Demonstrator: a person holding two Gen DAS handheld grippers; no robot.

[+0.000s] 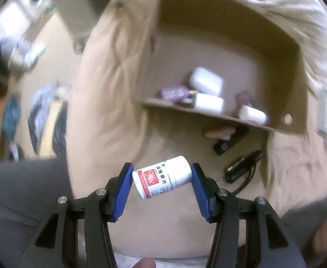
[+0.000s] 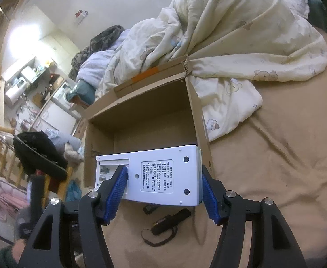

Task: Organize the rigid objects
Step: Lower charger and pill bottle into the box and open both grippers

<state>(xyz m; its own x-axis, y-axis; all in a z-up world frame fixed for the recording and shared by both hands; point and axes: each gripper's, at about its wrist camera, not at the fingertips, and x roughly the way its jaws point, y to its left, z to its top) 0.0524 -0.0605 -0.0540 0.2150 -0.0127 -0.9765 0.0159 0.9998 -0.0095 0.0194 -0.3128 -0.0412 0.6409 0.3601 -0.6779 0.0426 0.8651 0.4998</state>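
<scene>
A white pill bottle [image 1: 162,176] is clamped in the left tongs [image 1: 162,178]; a white device [image 2: 161,174] is clamped in the right tongs [image 2: 163,189], above the bed [image 2: 275,167].

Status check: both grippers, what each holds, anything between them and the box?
Left gripper shut on white pill bottle. Right gripper shut on white plastic device, over brown cardboard box. Nothing blocking.

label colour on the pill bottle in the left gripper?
White pill bottle with a red-and-white label and black text; clearest in the left wrist view.

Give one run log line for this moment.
left gripper: holds pill bottle | right gripper: holds white device | cardboard box: open
</scene>
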